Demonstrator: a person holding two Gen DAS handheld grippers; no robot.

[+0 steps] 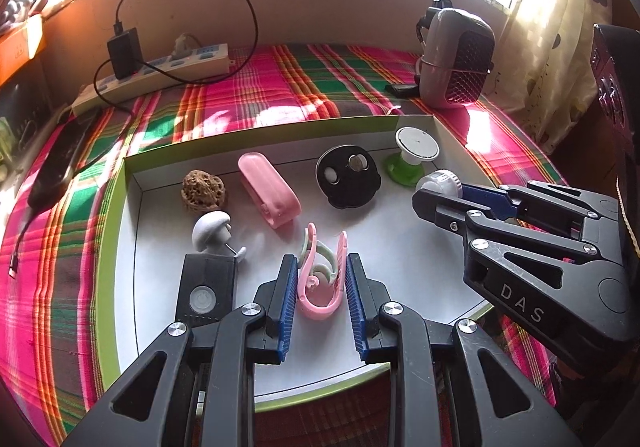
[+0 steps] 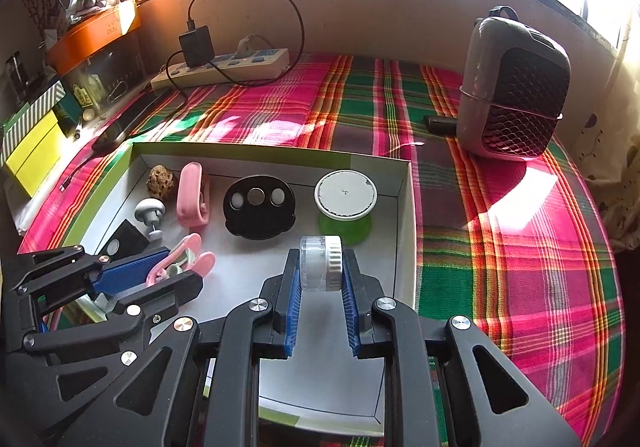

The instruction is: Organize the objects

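A white tray with a green rim (image 1: 120, 215) (image 2: 404, 207) lies on a plaid cloth. In it are a walnut (image 1: 202, 191), a pink case (image 1: 270, 189), a black disc holder (image 1: 347, 177), a green-based white disc (image 1: 414, 155), a grey mushroom-shaped piece (image 1: 212, 231) and a black box with a round button (image 1: 206, 289). My left gripper (image 1: 322, 267) is shut on a pink-and-green clip (image 1: 322, 279) over the tray. My right gripper (image 2: 320, 263) is shut on a small clear jar with a white cap (image 2: 321, 263), above the tray's right part.
A power strip with a black charger (image 1: 160, 67) lies at the back left. A grey heater (image 2: 514, 87) stands at the back right. A dark phone (image 1: 60, 163) lies left of the tray. Boxes (image 2: 32, 143) crowd the far left.
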